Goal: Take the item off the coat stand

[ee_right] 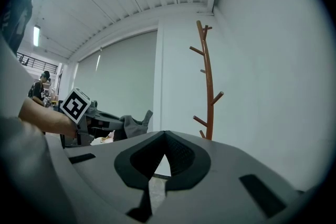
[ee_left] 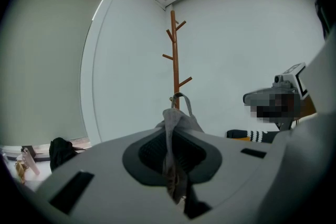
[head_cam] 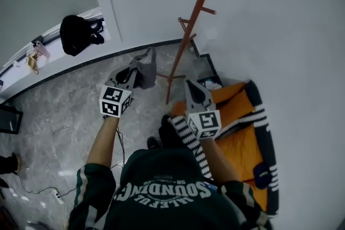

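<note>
The grey cloth item is off the coat stand. It hangs to the left of the stand's trunk, near it but clear of it, and every peg you can see is bare. Your left hand-held gripper is clenched on the item: in the left gripper view the fabric is pinched in a bunched fold between the pads. A thin loop pokes up above the jaws, and the rest droops below them. It looks light and limp, so it should sag and swing instead of holding any shape, and a loose fold could slip out if the pinch is only on a thin edge. A gathered handful, or the base of the loop, looks like the safer place to grip, since the loop itself could catch on a peg if it is carried back close to the stand. Your right hand-held gripper is to the right of the stand's foot, above the orange mat on the floor. Its jaws are together at the tips with nothing between them.
</note>
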Demonstrator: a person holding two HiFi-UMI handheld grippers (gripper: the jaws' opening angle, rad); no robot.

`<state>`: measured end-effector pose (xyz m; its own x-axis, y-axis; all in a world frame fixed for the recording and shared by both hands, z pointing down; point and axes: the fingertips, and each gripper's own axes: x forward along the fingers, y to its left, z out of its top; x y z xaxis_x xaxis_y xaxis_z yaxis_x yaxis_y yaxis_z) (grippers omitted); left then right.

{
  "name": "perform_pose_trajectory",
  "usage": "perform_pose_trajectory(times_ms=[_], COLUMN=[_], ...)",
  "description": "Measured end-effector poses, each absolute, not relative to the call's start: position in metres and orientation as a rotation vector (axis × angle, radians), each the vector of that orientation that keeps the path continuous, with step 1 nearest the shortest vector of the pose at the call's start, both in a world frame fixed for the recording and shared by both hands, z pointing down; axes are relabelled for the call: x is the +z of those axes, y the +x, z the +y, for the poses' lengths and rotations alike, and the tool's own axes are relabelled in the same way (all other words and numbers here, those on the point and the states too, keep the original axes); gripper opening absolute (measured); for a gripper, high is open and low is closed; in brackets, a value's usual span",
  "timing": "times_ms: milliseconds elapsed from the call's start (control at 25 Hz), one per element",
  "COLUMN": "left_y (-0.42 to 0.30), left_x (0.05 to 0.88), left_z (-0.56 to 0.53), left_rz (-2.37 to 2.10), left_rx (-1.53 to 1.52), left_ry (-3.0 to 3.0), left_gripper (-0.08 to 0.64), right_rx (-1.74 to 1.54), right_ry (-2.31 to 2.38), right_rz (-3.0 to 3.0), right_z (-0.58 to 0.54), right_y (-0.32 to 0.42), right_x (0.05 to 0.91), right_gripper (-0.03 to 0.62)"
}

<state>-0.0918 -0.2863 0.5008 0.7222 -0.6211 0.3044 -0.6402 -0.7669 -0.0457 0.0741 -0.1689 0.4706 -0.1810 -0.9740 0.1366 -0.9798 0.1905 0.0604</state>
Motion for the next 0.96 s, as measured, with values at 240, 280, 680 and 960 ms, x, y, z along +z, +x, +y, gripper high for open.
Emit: perform_pose_trajectory(times_ms=[240,280,680,960], left_y=[-0.098,-0.098,-0.089,-0.083], left_x=[0.499,0.499,0.497,0.496], left_z=[-0.283,-0.283,-0.285,-0.286], left_rz=[-1.043,-1.041,-1.014,-0.993], left_rx=[0.465,0.463,0.444,0.430], left_ry=[2.871,2.870,2.874,2.870], left_gripper=[0.020,0.020,0.020,0.020], right_rx=[0.063,0.055,0.059,0.061], right_ry=[1.935,1.931,1.927,1.952], right_rz=[-2.306,-2.304,-2.302,-2.290], right_z=[-0.170,-0.170,-0.176,-0.175], right_y=[0.074,0.074,0.076,0.081], right_x=[0.469,0.468,0.466,0.468], right_gripper=[-0.002,-0.002,-0.002,-0.002])
